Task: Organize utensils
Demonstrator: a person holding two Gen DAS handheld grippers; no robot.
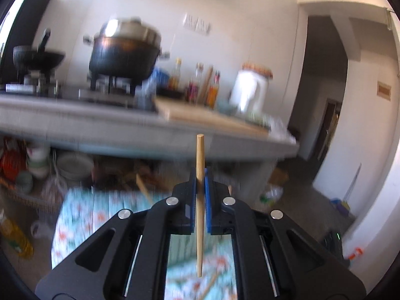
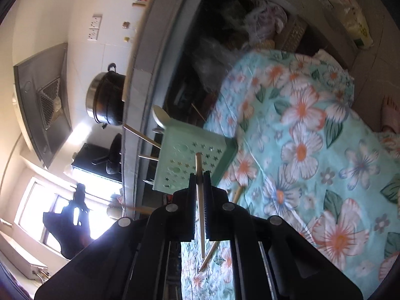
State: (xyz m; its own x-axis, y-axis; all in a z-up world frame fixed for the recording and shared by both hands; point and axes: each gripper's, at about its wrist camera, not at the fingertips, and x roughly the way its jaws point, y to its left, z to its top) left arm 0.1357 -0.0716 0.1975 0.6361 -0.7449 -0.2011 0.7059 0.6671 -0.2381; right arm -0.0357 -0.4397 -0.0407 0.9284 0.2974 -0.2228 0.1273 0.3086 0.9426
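We hold one wooden chopstick [image 1: 200, 200] in the left gripper [image 1: 200, 175], its jaws closed onto the stick, which stands upright above the floral cloth [image 1: 80, 215] with the kitchen worktop [image 1: 100, 125] (blurred) far behind. In the right gripper [image 2: 199, 178] we hold a second chopstick [image 2: 200, 200], jaws likewise pinched tight on it, just near of the pale green utensil holder [image 2: 185, 160]. That holder already carries chopsticks and a spoon and rests on the flowered cloth.
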